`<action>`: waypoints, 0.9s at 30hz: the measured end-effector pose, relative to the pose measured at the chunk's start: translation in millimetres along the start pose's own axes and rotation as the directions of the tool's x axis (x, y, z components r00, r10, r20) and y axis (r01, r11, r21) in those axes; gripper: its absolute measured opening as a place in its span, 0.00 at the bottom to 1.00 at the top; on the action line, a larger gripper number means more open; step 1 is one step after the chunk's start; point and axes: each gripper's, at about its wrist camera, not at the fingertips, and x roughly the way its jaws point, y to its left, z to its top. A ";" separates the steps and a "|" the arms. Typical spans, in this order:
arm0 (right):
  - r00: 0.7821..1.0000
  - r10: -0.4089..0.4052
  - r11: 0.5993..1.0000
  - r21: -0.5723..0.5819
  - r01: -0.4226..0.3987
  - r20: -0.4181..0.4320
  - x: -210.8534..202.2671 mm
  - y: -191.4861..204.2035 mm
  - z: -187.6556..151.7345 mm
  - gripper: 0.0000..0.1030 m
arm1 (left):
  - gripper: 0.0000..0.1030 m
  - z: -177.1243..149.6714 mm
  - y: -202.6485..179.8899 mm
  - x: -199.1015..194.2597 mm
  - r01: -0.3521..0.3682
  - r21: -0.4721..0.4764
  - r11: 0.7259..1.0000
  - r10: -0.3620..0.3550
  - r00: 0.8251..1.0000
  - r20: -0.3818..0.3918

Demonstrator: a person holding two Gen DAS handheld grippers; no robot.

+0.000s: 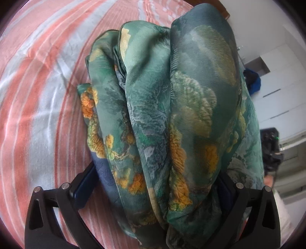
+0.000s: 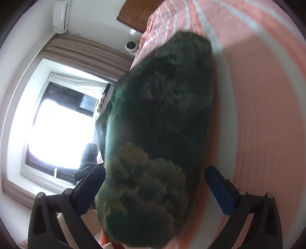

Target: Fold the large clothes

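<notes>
A folded bundle of green cloth with orange and yellow flowers [image 1: 162,115] lies on the pink and white striped bed sheet [image 1: 38,95]. My left gripper [image 1: 155,183] stands wide around its near end. The bundle fills the gap, and the left blue pad [image 1: 84,185] sits at its edge without squeezing it. In the blurred right wrist view the same cloth [image 2: 162,124] looks dark. My right gripper [image 2: 155,182] is open around it. Its right pad [image 2: 220,191] is clear of the cloth and its left finger [image 2: 91,182] is right against it.
A wooden headboard [image 2: 133,13] stands at the bed's far end. A bright window [image 2: 61,124] with beige curtains and a wall air conditioner [image 2: 61,17] are to the left. White cabinets [image 1: 277,76] and dark gear [image 1: 271,149] are beside the bed.
</notes>
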 end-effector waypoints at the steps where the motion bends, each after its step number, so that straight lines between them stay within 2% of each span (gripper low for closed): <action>1: 0.999 0.029 0.999 0.015 -0.029 -0.019 12.0 -3.4 1.1 1.00 | 1.00 0.2 1.6 1.9 0.014 -0.009 1.000 -0.015 1.000 -0.007; 2: 0.999 0.035 0.999 0.018 -0.035 -0.021 17.8 -3.8 1.7 1.00 | 1.00 0.1 2.7 2.7 0.020 -0.018 1.000 -0.020 1.000 -0.012; 3: 1.000 0.001 1.000 -0.007 -0.001 -0.025 25.3 1.3 4.9 0.99 | 0.99 1.7 4.1 1.5 0.008 -0.019 1.000 -0.008 1.000 -0.014; 4: 0.999 -0.040 0.998 -0.041 0.039 -0.026 27.5 7.3 6.1 0.93 | 0.96 0.4 -0.9 0.1 -0.022 -0.012 1.000 0.022 1.000 -0.011; 5: 0.993 -0.118 0.988 -0.105 0.114 -0.027 30.1 18.5 6.4 0.90 | 0.78 -0.1 -10.1 -2.5 -0.035 0.000 0.999 0.035 0.999 0.001; 6: 0.978 -0.209 0.961 -0.189 0.202 -0.021 32.3 34.0 4.9 0.82 | 0.67 -2.3 -21.9 -6.8 -0.066 0.019 0.998 0.066 0.998 0.024; 7: 0.963 -0.269 0.934 -0.248 0.258 -0.008 33.2 46.7 1.7 0.76 | 0.62 -6.3 -38.2 -12.3 -0.130 0.050 0.990 0.127 0.990 0.054; 8: 0.944 -0.330 0.895 -0.313 0.318 0.016 34.5 61.0 -2.8 0.74 | 0.57 -10.7 -52.3 -16.1 -0.178 0.075 0.981 0.172 0.982 0.080; 10: 0.883 -0.458 0.761 -0.467 0.450 0.103 42.4 97.3 -20.6 0.69 | 0.52 -23.8 -79.5 -25.3 -0.260 0.134 0.956 0.239 0.959 0.152; 11: 0.864 -0.484 0.713 -0.511 0.480 0.137 45.8 108.6 -28.6 0.69 | 0.50 -32.0 -91.7 -30.3 -0.291 0.162 0.943 0.260 0.947 0.190; 12: 0.838 -0.510 0.638 -0.569 0.519 0.193 50.0 124.9 -42.0 0.68 | 0.49 -40.7 -100.0 -34.8 -0.306 0.179 0.935 0.267 0.940 0.213; 13: 0.821 -0.517 0.584 -0.601 0.546 0.243 51.9 137.6 -54.0 0.68 | 0.49 -48.3 -109.1 -38.9 -0.324 0.193 0.926 0.275 0.931 0.241; 16: 0.795 -0.495 0.496 -0.637 0.590 0.351 47.5 164.4 -80.6 0.68 | 0.48 -66.5 -127.9 -53.5 -0.353 0.215 0.911 0.281 0.911 0.302; 17: 0.790 -0.482 0.478 -0.642 0.599 0.379 43.9 172.9 -87.6 0.68 | 0.48 -72.3 -134.4 -58.8 -0.356 0.218 0.909 0.278 0.906 0.320; 19: 0.787 -0.455 0.460 -0.647 0.608 0.416 36.5 186.4 -94.1 0.68 | 0.48 -75.5 -147.6 -72.1 -0.366 0.231 0.902 0.267 0.891 0.367; 21: 0.788 -0.425 0.462 -0.642 0.612 0.445 25.5 200.4 -91.5 0.68 | 0.48 -71.5 -159.1 -84.0 -0.370 0.240 0.898 0.254 0.879 0.403; 23: 0.789 -0.406 0.469 -0.636 0.612 0.460 17.4 211.0 -79.1 0.68 | 0.48 -53.3 -168.9 -91.5 -0.378 0.243 0.893 0.244 0.863 0.443; 25: 0.797 -0.386 0.498 -0.623 0.604 0.465 10.5 219.0 -50.5 0.68 | 0.51 -30.1 -176.1 -90.9 -0.384 0.235 0.893 0.242 0.850 0.468; 26: 0.801 -0.380 0.515 -0.614 0.599 0.463 9.8 219.8 -35.2 0.68 | 0.61 -14.8 -179.7 -85.2 -0.392 0.236 0.889 0.246 0.845 0.475; 27: 0.805 -0.375 0.533 -0.604 0.593 0.459 7.8 217.8 -21.9 0.68 | 0.78 4.7 -179.0 -73.7 -0.405 0.241 0.882 0.257 0.842 0.474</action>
